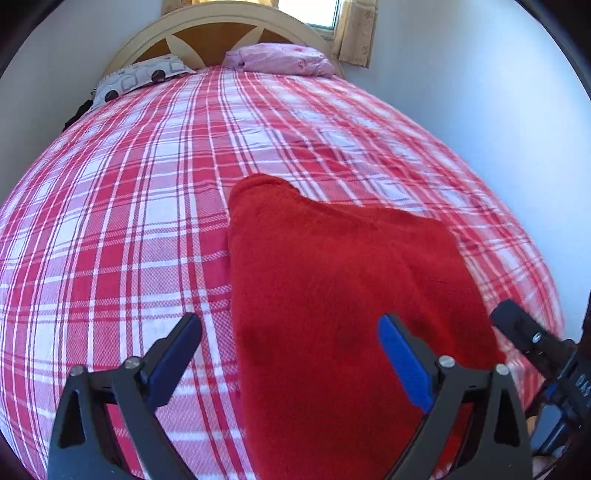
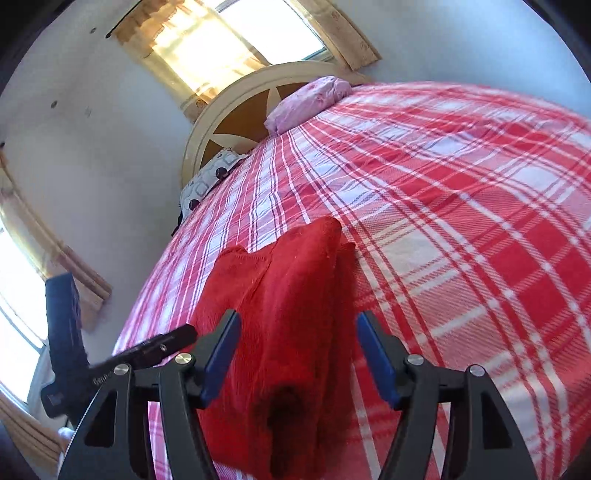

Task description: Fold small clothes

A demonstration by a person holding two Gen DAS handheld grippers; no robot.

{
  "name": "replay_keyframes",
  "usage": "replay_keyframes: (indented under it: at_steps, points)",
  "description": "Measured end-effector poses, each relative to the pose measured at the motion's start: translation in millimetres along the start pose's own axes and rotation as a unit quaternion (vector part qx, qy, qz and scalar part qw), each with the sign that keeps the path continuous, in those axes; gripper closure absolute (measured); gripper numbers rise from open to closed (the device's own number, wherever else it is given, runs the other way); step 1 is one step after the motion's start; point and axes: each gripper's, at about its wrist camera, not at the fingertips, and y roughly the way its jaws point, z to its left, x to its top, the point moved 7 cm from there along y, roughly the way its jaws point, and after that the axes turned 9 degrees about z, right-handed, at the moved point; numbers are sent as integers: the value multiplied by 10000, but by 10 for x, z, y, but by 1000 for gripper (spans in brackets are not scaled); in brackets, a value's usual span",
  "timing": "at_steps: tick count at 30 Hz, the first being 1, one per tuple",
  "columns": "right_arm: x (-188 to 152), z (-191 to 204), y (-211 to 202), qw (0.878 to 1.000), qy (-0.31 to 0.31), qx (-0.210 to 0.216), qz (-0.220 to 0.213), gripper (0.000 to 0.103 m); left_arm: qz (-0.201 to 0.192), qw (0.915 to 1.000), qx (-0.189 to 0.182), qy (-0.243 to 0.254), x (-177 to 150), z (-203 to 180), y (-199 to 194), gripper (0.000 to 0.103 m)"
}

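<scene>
Fingers (image 1: 402, 362) of the left gripper (image 1: 290, 325) and right gripper (image 2: 295, 321) were spread, grasping nothing, over a red garment (image 1: 332, 295) lying on the plaid bed (image 1: 129, 221). Beyond stood two pillows (image 1: 280, 59), a headboard (image 1: 207, 29), white walls and a curtained window (image 2: 229, 40).

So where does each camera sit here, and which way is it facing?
Left wrist: sits on the left claw, open, looking up the bed toward the headboard; the right claw's finger shows at right.
Right wrist: sits on the right claw, open, tilted, facing the same headboard and window; the left claw shows at left.
Shared: red garment, pink pillow, patterned pillow.
</scene>
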Motion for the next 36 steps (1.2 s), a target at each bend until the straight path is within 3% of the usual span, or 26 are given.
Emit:
replay_keyframes:
  at_steps: [3,7,10,14,22,24,26,28,36]
  points:
    - [19,-42,158,9999,128,45,68,37,157,9997,-93,-152,-14,44,148,13]
    - [-132,-66,532,9984,4,-128,546,37,349,9974,-387,-493,-98,124,331,10]
    - [-177,-15,553,9984,-270,-302,406,37,370,9962,-501,-614,-114,159,373,4]
    - [-191,-36,596,9984,-234,-278,436,44,445,9933,-720,-792,-140,160,446,4]
    - [-203,-57,622,9988,-210,-257,365,45,347,9955,-627,-621,-121,126,470,3]
    - [-203,-67,623,9989,-199,-225,355,45,307,9956,-680,-575,-115,127,471,5]
    - [-201,-59,623,9988,-230,-253,337,45,233,9942,-913,-511,-126,110,454,18]
    - [-201,-52,623,9987,-263,-287,327,45,203,9936,-1003,-471,-134,91,431,23]
    - [-207,-60,615,9988,-241,-295,310,46,165,9950,-900,-410,-116,54,405,29]
